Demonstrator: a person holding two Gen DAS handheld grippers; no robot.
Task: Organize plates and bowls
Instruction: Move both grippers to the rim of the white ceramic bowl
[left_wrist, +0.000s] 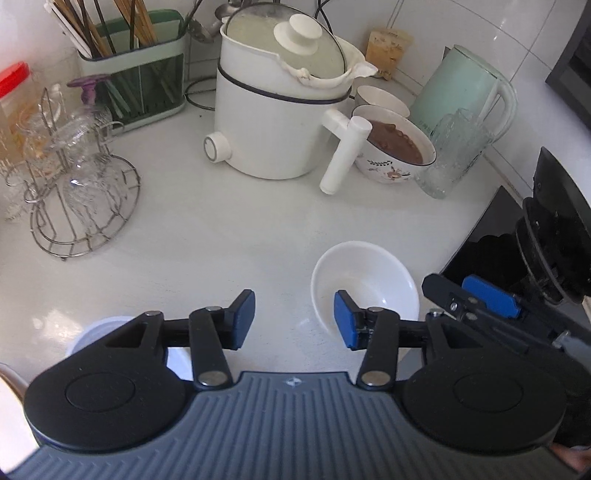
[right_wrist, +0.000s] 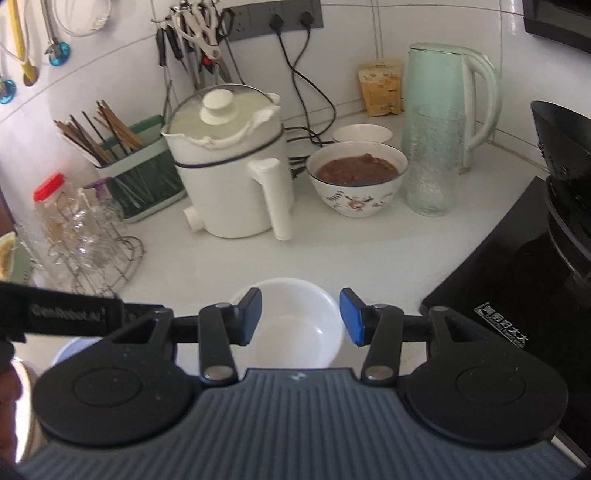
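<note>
At the counter's (left_wrist: 221, 229) left edge we see a wire rack of glasses (left_wrist: 74, 184), and nearer the front edge something pale and round (left_wrist: 92, 332), half hidden under our left gripper (left_wrist: 294, 325), perhaps another dish; we cannot tell. That gripper's jaws stand apart, holding nothing. Toward the back sit the white cooker (left_wrist: 273, 122) and a patterned bowl of brown food (right_wrist: 356, 177). The empty white bowl (right_wrist: 295, 325) rests upright near the front edge, mouth up; being round, it has no long axis to speak of. Our right gripper (right_wrist: 301, 321) hovers over it, jaws spread and touching nothing we can see. We judge this the approach to picking up the bowl: next, one finger inside the rim, one outside, then close. The black cooktop (right_wrist: 517, 295) lies at the right edge.
</note>
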